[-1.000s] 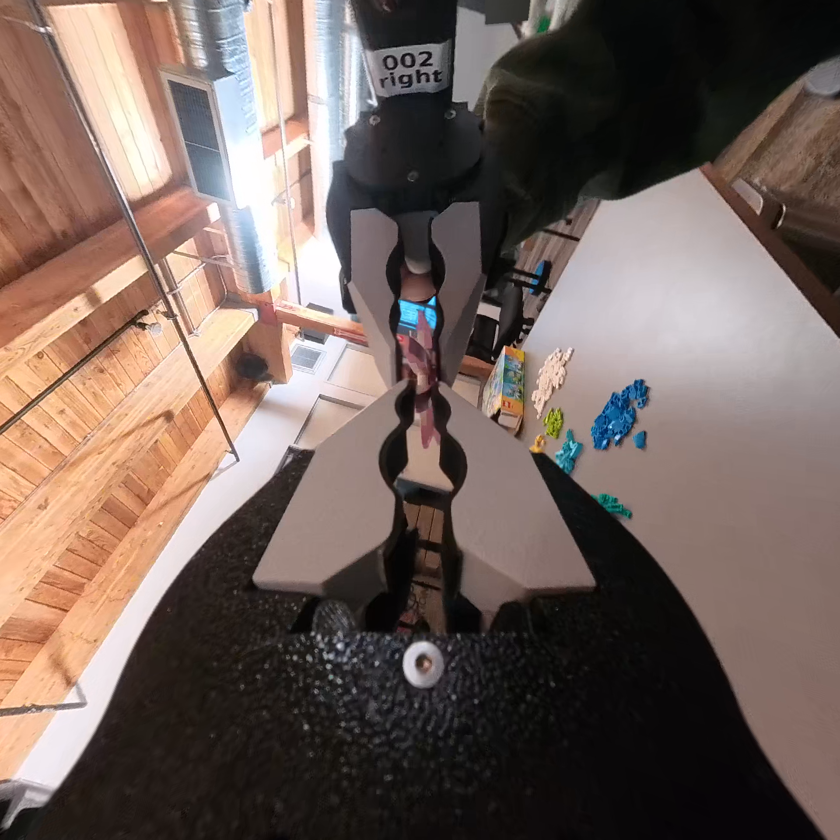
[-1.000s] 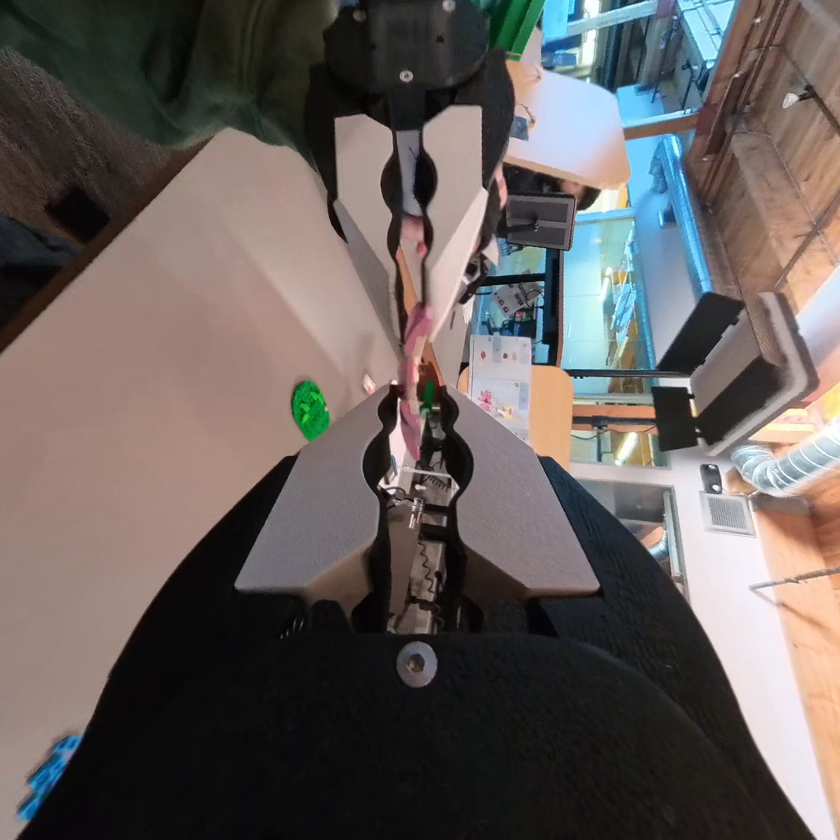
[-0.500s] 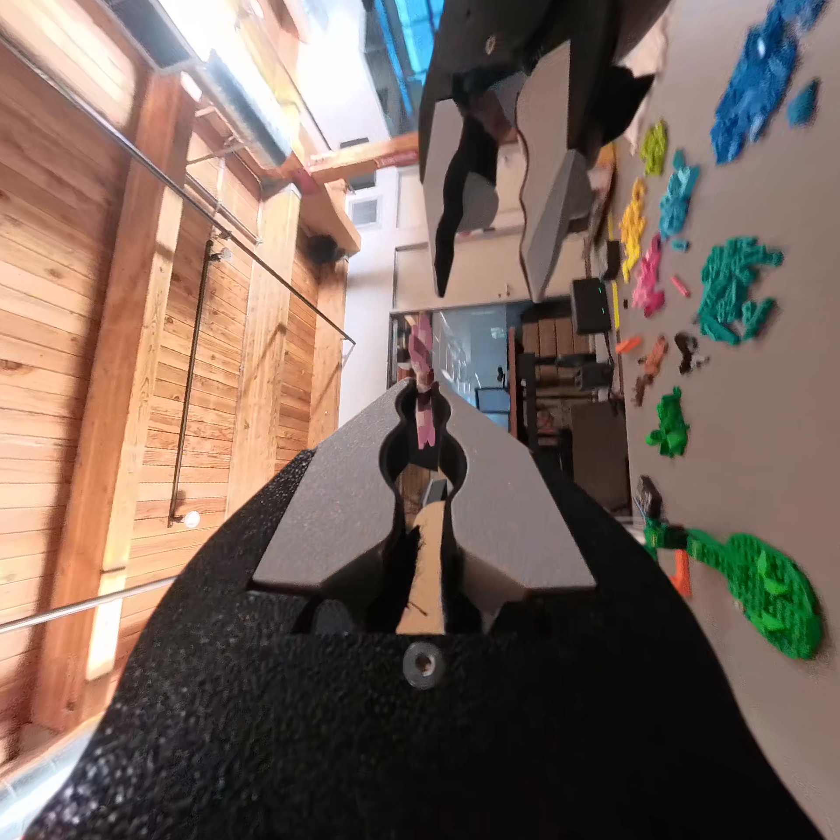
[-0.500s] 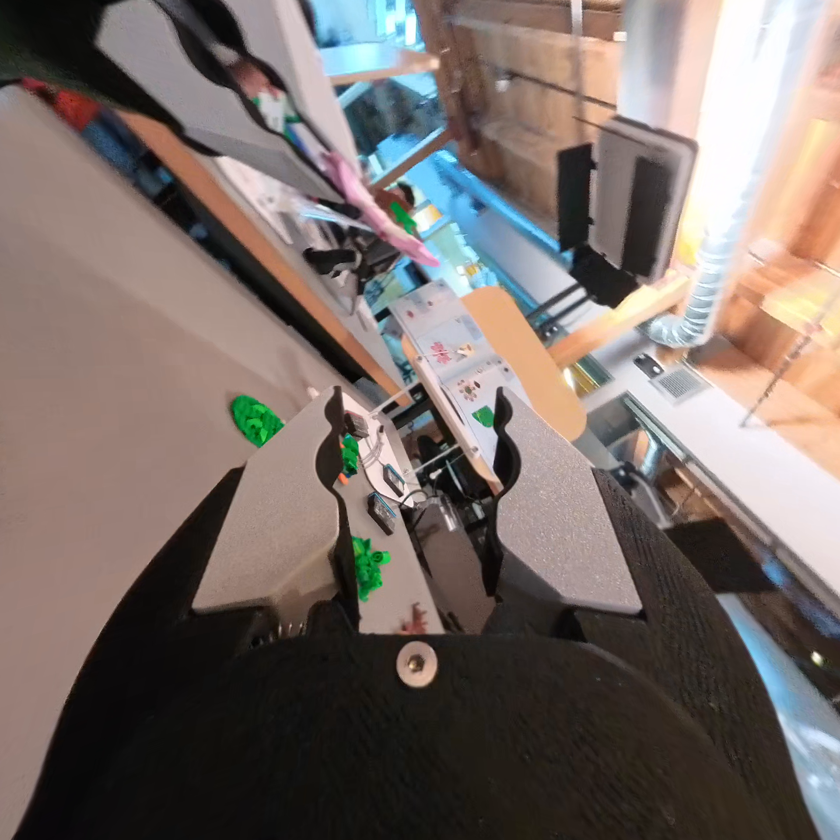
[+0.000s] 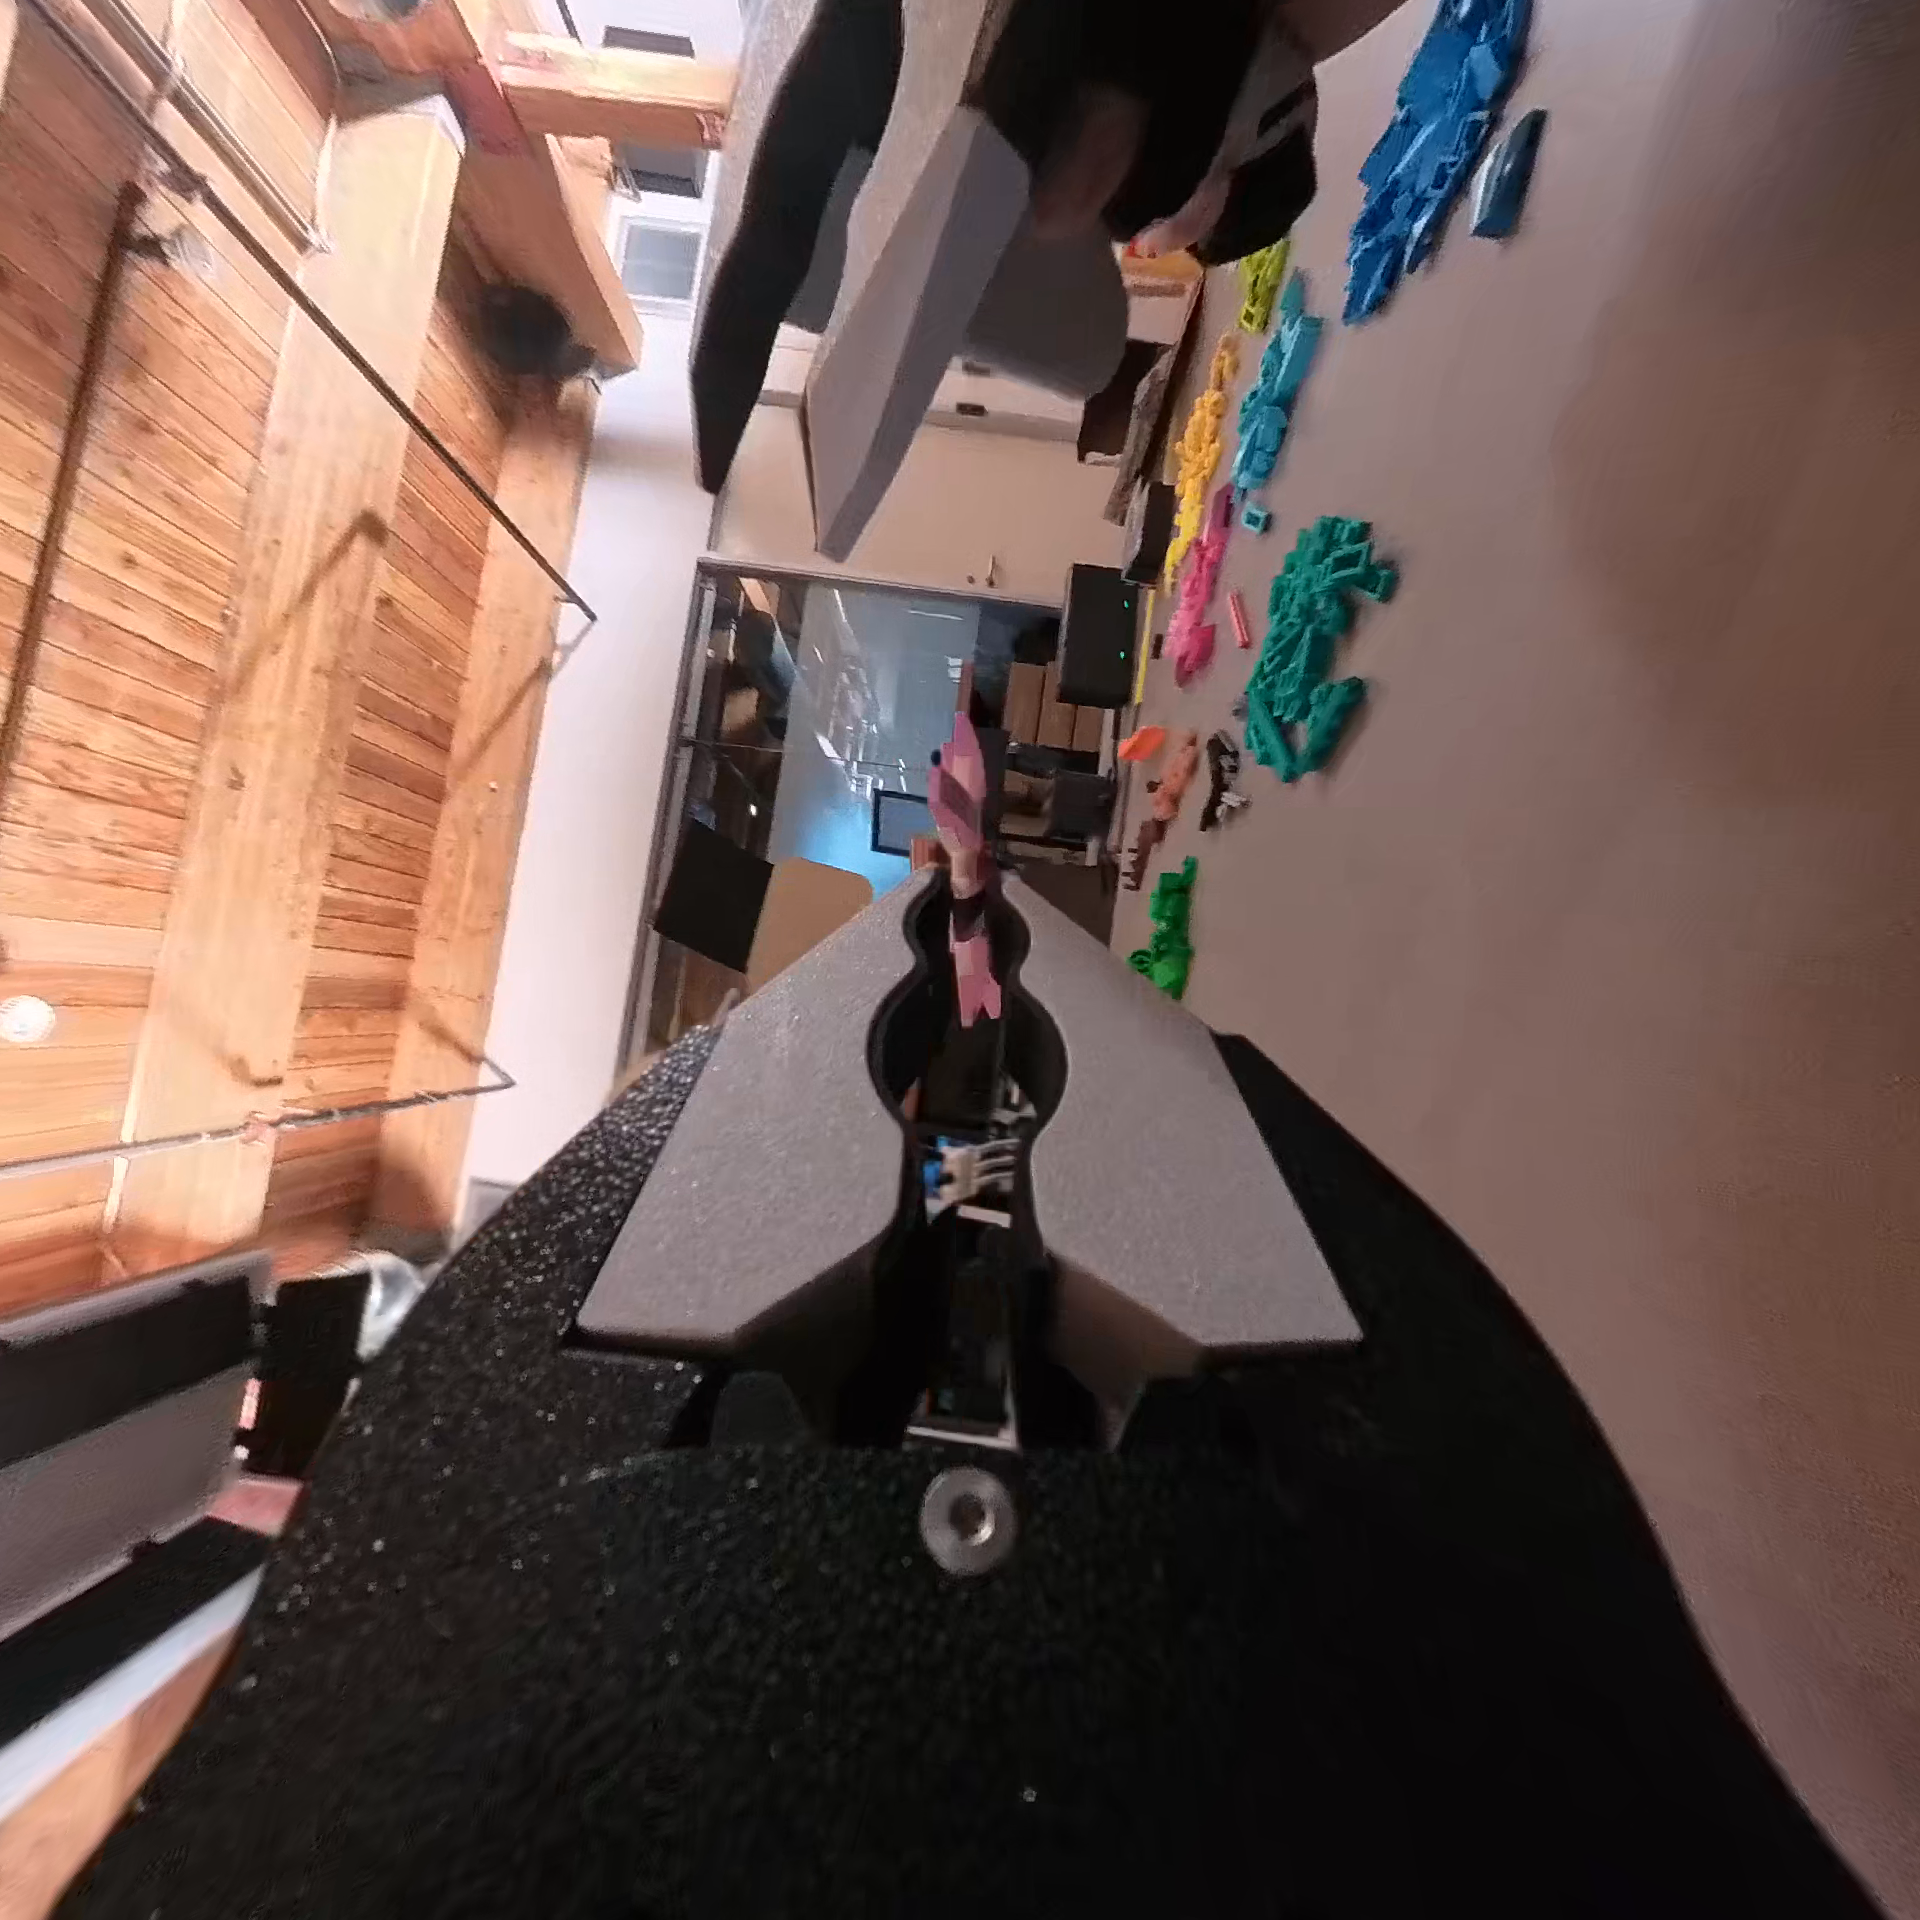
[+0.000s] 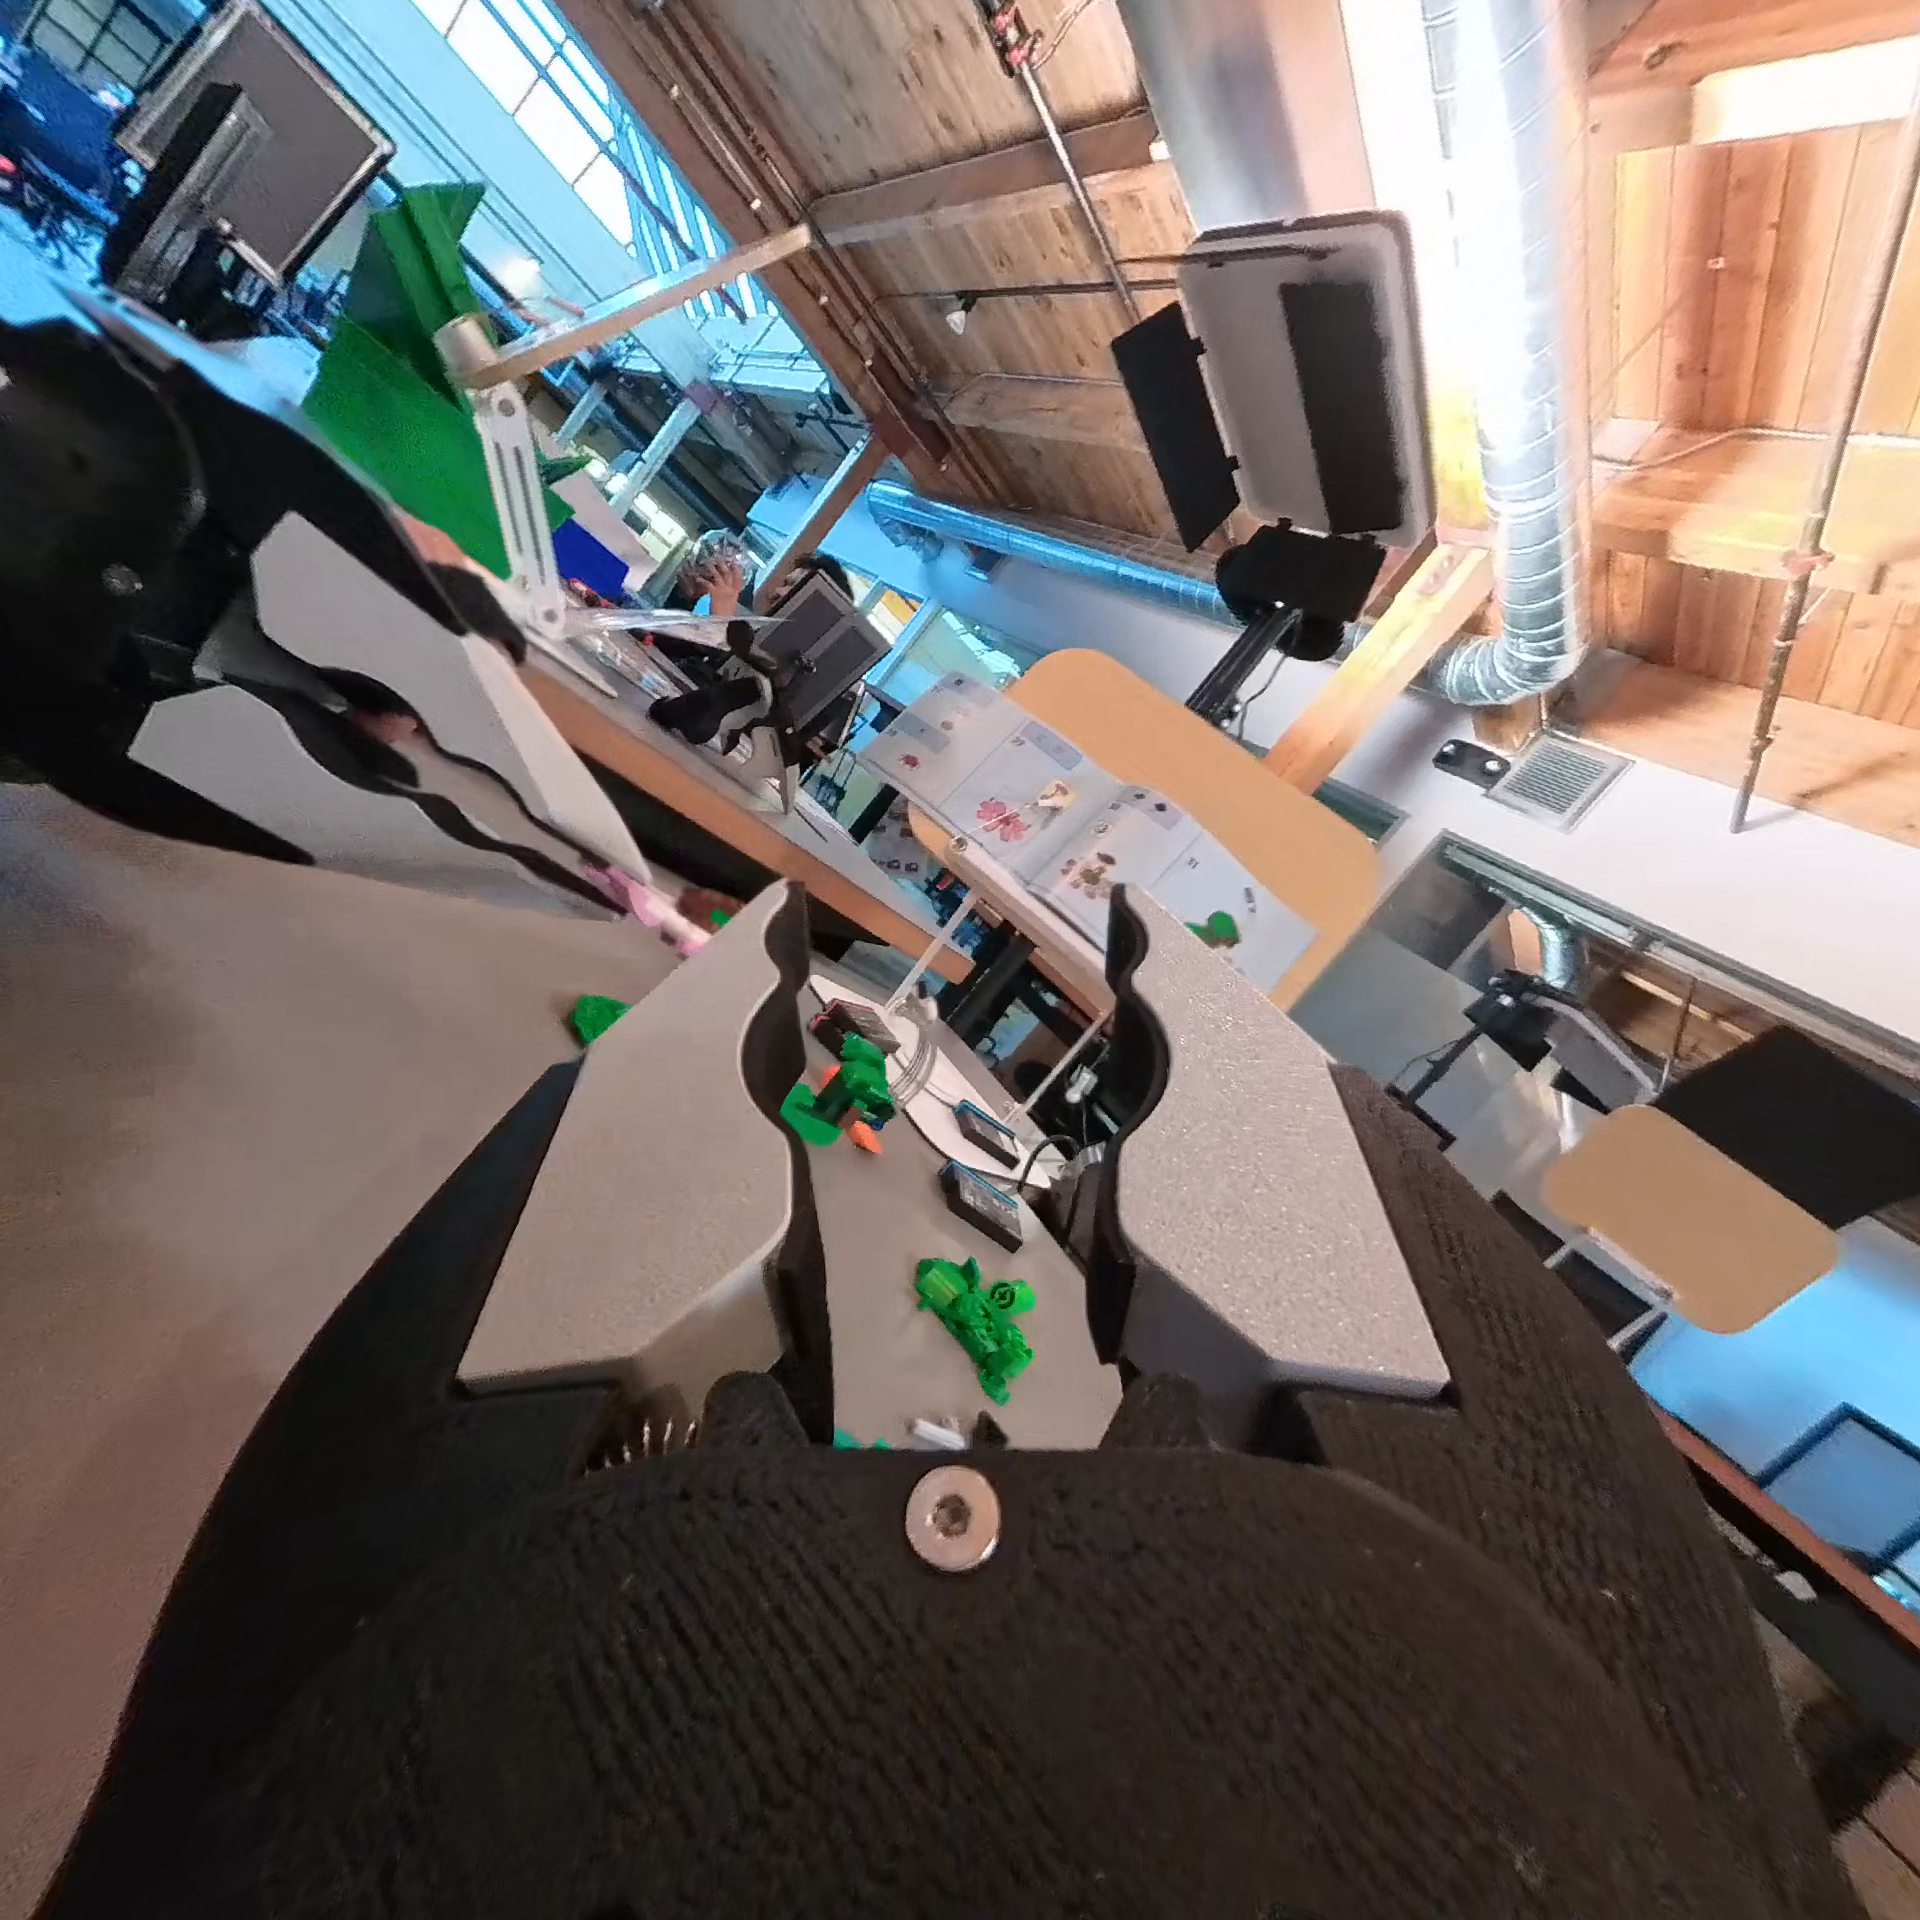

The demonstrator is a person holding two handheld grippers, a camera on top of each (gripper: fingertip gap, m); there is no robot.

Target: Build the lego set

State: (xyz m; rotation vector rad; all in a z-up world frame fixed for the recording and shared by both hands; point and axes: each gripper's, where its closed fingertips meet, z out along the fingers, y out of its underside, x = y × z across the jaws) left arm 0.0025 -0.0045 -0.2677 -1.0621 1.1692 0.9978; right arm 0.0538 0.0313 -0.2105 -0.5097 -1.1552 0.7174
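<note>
My left gripper (image 5: 966, 883) is shut on a small pink lego assembly (image 5: 964, 800) that sticks out past its fingertips, held in the air beside the grey table (image 5: 1610, 935). My right gripper (image 6: 951, 904) is open and empty, low over the table (image 6: 208, 1091). In the left wrist view the right gripper (image 5: 883, 312) shows at the top, apart from the pink assembly. In the right wrist view the left gripper (image 6: 416, 727) shows at the left with the pink assembly (image 6: 644, 899) at its tip.
Sorted lego piles lie on the table: blue (image 5: 1434, 135), cyan (image 5: 1273, 384), yellow (image 5: 1200, 436), pink (image 5: 1195, 592), teal (image 5: 1309, 644), green (image 5: 1169, 925). Loose green pieces (image 6: 977, 1314) and a green build (image 6: 847, 1091) lie ahead. An instruction booklet (image 6: 1060, 821) stands beyond.
A second ago both grippers pinched the pink assembly tip to tip. The right gripper has opened, let go and drawn away. The left still holds the assembly and has swung toward the table.
</note>
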